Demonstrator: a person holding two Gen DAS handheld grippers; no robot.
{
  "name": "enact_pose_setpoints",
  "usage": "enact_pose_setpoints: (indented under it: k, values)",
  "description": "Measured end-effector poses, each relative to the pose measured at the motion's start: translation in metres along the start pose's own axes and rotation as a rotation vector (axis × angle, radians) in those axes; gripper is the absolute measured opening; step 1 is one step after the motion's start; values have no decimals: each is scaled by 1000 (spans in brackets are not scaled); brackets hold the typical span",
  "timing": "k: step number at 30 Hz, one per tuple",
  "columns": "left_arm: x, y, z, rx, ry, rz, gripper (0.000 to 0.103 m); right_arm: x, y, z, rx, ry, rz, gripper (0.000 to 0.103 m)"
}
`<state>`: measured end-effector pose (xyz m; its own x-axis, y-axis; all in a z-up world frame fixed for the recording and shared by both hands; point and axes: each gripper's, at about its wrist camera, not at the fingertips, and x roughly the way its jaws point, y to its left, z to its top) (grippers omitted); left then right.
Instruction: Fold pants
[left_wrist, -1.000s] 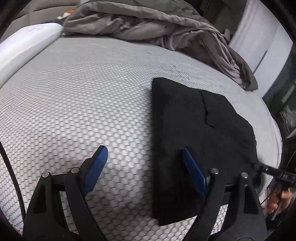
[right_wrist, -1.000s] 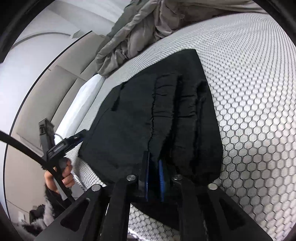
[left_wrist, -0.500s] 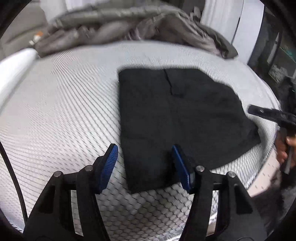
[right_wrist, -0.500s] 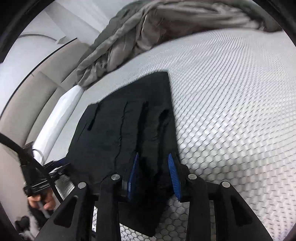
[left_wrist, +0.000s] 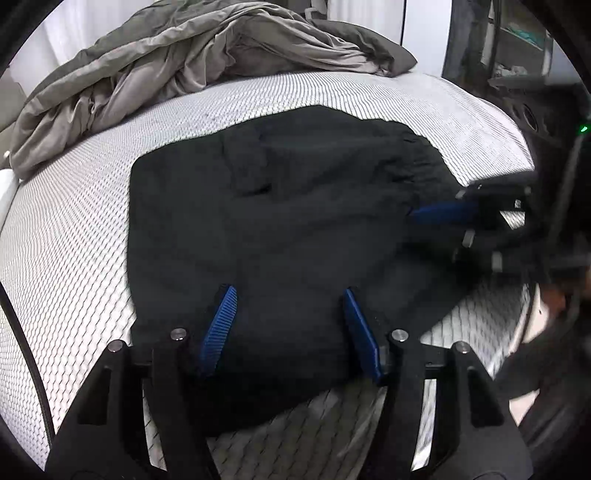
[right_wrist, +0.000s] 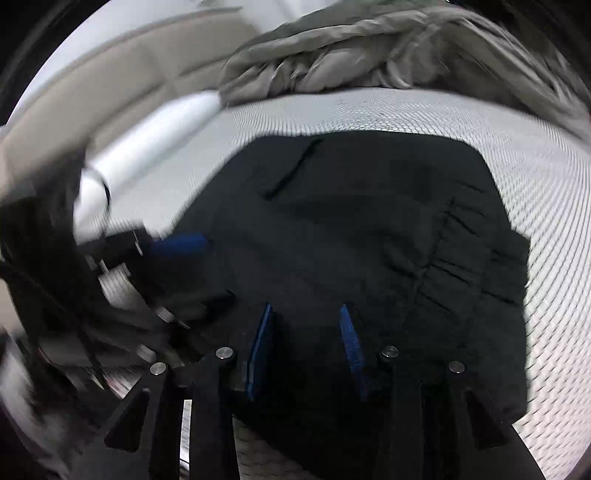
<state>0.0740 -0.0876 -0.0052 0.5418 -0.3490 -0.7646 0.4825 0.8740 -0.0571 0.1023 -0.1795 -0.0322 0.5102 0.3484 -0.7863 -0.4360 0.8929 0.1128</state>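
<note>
Pants of black cloth lay on the hexagon-patterned mattress, near its front edge, already doubled into a compact, roughly rectangular bundle with a pocket flap showing on top and the gathered waistband at one side. A crumpled grey duvet was heaped at the far end of the bed, well apart from them, and a white bolster ran along the side by the padded headboard. The left gripper hovered over the near edge of the bundle, its blue pads standing about half apart with black cloth seen between them; nothing was pinched, as far as the view showed. The right gripper hung over the other near part of the bundle, its jaws parted rather narrowly and likewise clamped on nothing, though the dark cloth beneath made it hard to tell whether the tips touched the fabric. Each tool showed at the edge of the other's view, blurred. Judged from how things lay, the folding looked mostly done: the legs seemed stacked and the shape was tidy. What appeared left was perhaps one last fold in half, or merely smoothing the edges and letting the bundle rest.
</note>
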Motion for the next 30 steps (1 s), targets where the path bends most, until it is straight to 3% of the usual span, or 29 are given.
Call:
enact_pose_setpoints:
  k: [1, 6, 8, 12, 13, 16, 19, 22, 26, 27, 29, 30]
  values:
    - [-6, 3, -4, -4, 1, -12, 57, -7, -6, -7, -12, 7, -42, 23]
    - [-28, 17, -12, -40, -3, -12, 57, -35, -36, -23, 41, -11, -3, 23]
    - [-34, 20, -5, -48, -32, 1, 57, -40, -41, -20, 77, -37, 28, 26]
    - [-29, 26, 19, -88, -82, 23, 57, -47, -25, -3, 91, -164, -8, 37]
    - [-22, 28, 22, -98, -74, 26, 57, -37, -17, 5, 104, -172, -16, 43]
    - [5, 38, 25, -95, -37, 38, 57, 6, 6, 22, 111, -111, -44, 46]
    - [6, 37, 20, -30, -24, 49, 57, 36, 18, 26, 24, -28, -118, 48]
    - [1, 41, 11, -33, -20, 43, 57, 29, 21, 23, -54, 3, -259, 50]
    - [-23, 43, 6, -92, -35, 56, 57, 9, 17, 16, -54, 2, -360, 50]
    - [-36, 41, 2, -116, -71, 38, 57, 6, 22, 17, -45, -20, -363, 51]
    - [-43, 43, 5, -152, -128, 0, 58, 8, 37, 23, -63, -40, -239, 53]
    - [-38, 42, 6, -157, -119, 0, 58, 10, 45, 24, -75, -41, -189, 55]
